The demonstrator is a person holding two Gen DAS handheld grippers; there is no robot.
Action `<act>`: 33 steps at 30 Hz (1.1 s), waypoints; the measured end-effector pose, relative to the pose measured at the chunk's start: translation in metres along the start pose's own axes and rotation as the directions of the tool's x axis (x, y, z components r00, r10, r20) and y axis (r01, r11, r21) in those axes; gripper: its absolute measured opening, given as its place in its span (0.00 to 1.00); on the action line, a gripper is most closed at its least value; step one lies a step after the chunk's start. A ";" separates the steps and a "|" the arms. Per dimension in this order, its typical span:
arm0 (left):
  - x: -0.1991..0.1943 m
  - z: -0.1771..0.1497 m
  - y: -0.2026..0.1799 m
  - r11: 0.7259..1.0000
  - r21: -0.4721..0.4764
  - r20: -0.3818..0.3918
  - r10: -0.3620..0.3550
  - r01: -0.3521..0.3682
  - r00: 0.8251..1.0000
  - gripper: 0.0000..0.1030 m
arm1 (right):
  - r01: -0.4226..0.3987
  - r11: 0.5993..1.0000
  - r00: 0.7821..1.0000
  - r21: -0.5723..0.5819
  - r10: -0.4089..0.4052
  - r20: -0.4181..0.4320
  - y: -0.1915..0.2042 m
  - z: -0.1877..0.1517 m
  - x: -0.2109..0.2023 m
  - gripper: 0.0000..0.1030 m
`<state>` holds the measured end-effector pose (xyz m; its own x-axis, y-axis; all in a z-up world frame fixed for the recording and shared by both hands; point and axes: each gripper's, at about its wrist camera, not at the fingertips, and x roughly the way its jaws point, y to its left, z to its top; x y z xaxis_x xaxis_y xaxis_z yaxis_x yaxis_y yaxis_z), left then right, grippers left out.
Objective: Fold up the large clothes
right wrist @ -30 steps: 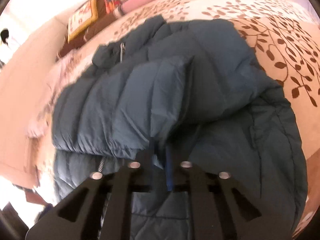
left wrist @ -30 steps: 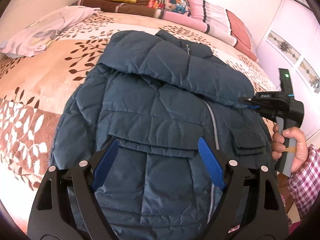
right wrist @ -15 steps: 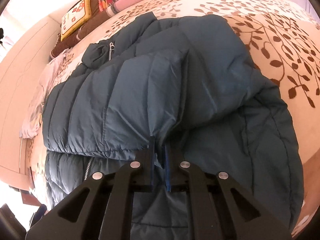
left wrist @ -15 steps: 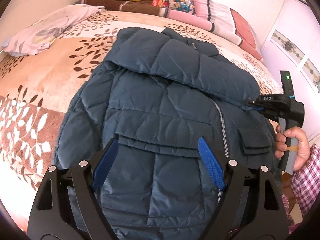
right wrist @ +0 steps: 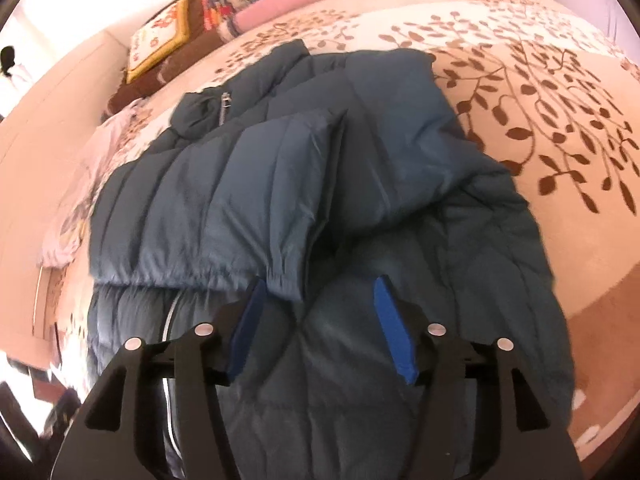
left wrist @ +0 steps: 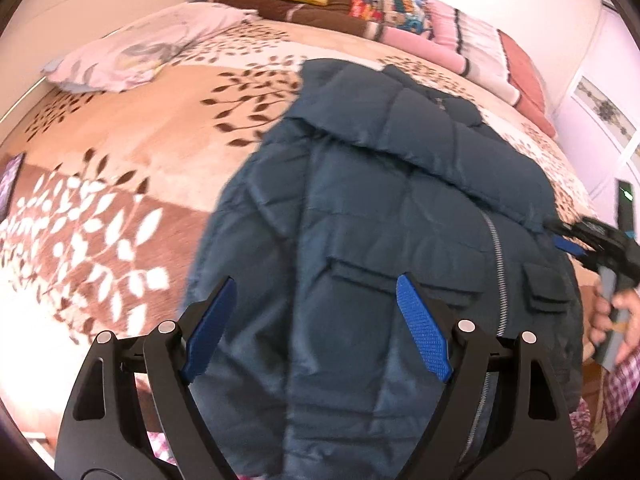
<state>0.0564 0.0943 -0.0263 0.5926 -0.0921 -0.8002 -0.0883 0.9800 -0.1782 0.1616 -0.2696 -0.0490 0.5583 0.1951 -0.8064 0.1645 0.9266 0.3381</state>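
Dark teal quilted puffer jacket [right wrist: 352, 184] lies on leaf-patterned bed cover [left wrist: 132, 152] | sleeve folded across chest | my right gripper [right wrist: 316, 320] opening off the cuff, left gripper [left wrist: 312, 328] wide, empty | body folds remain, I judge

Leaf-print bedspread [left wrist: 132, 148]; lilac pillow [left wrist: 136, 50]; folded blankets [left wrist: 460, 36]

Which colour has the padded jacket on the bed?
Dark teal blue; the jacket shows best in the left wrist view.

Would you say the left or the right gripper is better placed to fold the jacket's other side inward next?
Probably the left gripper: open, it hovers at the jacket's unfolded edge. The right gripper is opening beside the folded sleeve cuff.
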 end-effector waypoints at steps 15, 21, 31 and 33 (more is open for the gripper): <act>0.015 -0.031 0.057 0.990 -0.022 -0.111 0.137 -0.140 0.984 0.79 | 0.150 0.986 0.988 -0.076 -0.153 -0.027 -0.068 -0.102 -0.085 0.66; 0.017 -0.047 0.070 0.995 -0.044 -0.159 0.084 -0.092 0.984 0.79 | 0.165 0.986 0.981 -0.016 -0.166 -0.103 -0.106 -0.117 -0.094 0.76; 0.029 -0.062 0.088 0.979 -0.186 -0.218 -0.122 0.082 0.968 0.79 | 0.091 0.995 0.977 0.050 -0.079 -0.200 -0.134 -0.140 -0.089 0.81; 0.030 -0.062 0.088 0.979 -0.182 -0.223 -0.131 0.091 0.966 0.79 | 0.080 0.995 0.975 0.059 -0.066 -0.210 -0.136 -0.143 -0.087 0.81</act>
<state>0.0166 0.1668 -0.1018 0.4052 -0.2569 -0.8774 -0.1783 0.9190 -0.3515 -0.0260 -0.3671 -0.0942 0.3629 0.1970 -0.9108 0.2565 0.9185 0.3008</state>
